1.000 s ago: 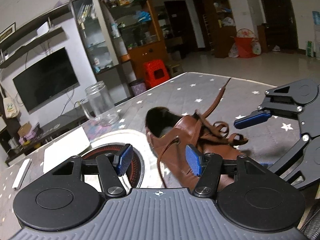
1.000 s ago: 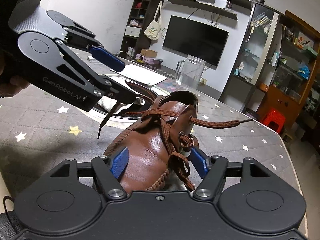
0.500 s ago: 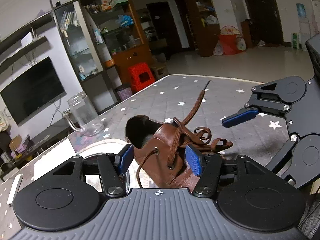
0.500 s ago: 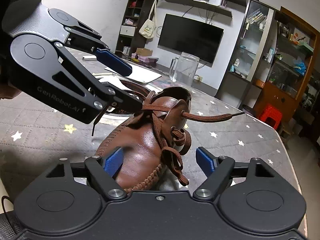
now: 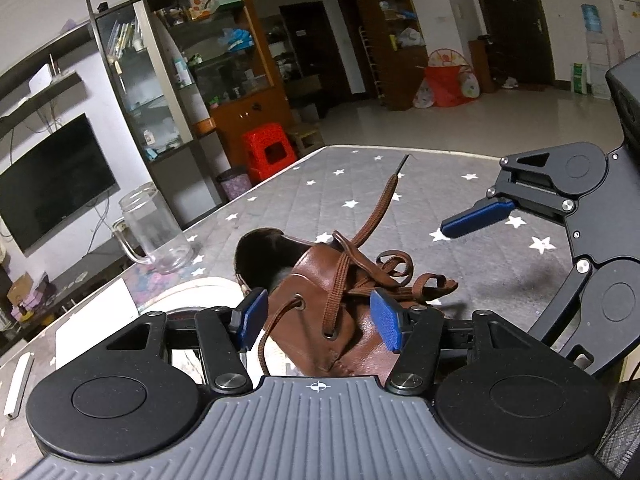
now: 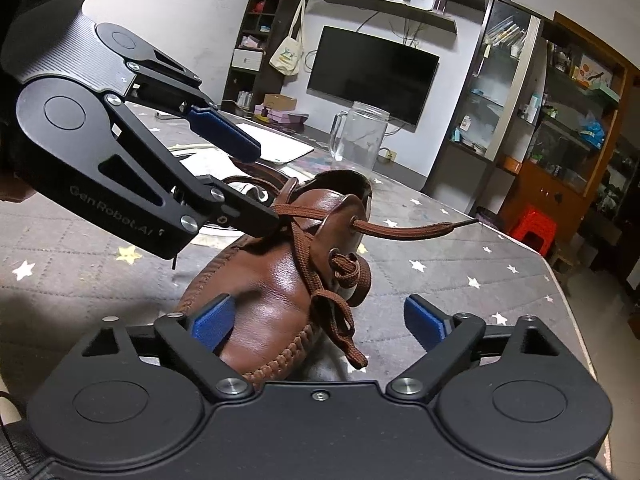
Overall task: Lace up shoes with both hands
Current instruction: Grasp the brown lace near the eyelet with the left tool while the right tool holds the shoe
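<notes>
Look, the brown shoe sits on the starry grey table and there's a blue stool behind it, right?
Almost. The brown shoe does sit on the starry grey table, but the stool behind it is red, not blue. The left wrist view shows it clearly on the floor past the table's far edge.

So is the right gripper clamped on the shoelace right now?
No, the right gripper is wide open, its blue pads either side of the brown leather shoe with the shoelace loose between them.

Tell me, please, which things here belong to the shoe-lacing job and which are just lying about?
For the job: brown shoe, brown lace, left gripper, right gripper.

Lying about: glass jar, white sheet, red stool.
</notes>
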The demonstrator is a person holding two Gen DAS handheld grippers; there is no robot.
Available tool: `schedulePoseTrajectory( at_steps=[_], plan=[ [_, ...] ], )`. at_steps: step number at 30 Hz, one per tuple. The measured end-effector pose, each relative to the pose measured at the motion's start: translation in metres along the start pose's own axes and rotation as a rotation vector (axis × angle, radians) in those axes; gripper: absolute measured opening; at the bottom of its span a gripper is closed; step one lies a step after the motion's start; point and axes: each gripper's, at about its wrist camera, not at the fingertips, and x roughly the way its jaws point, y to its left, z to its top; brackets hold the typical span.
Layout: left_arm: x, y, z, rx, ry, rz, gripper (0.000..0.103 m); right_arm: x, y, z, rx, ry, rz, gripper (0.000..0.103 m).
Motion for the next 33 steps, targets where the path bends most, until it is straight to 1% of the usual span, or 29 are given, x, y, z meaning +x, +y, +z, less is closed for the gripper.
schedulePoseTrajectory(
  at_steps=[3, 9, 21, 28, 30, 32, 33],
  plan=[
    [0.001, 0.001, 0.0, -0.001, 0.001, 0.0, 0.058, 0.0, 0.0, 0.0, -0.001, -0.001, -0.011, 0.101],
    [0.002, 0.001, 0.001, -0.003, 0.007, 0.003, 0.058, 0.002, -0.001, -0.001, 0.011, 0.003, -0.013, 0.103],
    [0.007, 0.002, 0.001, 0.004, 0.014, -0.002, 0.059, 0.004, 0.001, -0.002, 0.02, 0.004, -0.016, 0.103],
    [0.012, 0.002, 0.005, 0.041, 0.004, -0.019, 0.058, 0.003, 0.001, -0.004, 0.029, 0.003, -0.017, 0.103],
    [0.012, 0.001, 0.008, 0.055, -0.001, -0.024, 0.052, 0.002, 0.0, -0.005, 0.032, 0.003, -0.016, 0.103],
    [0.014, 0.0, 0.011, 0.067, -0.004, -0.029, 0.041, 0.002, 0.0, -0.006, 0.036, 0.003, -0.014, 0.103],
    [0.016, 0.001, 0.013, 0.071, -0.003, -0.033, 0.038, 0.002, 0.0, -0.006, 0.037, 0.003, -0.013, 0.103]
  ],
)
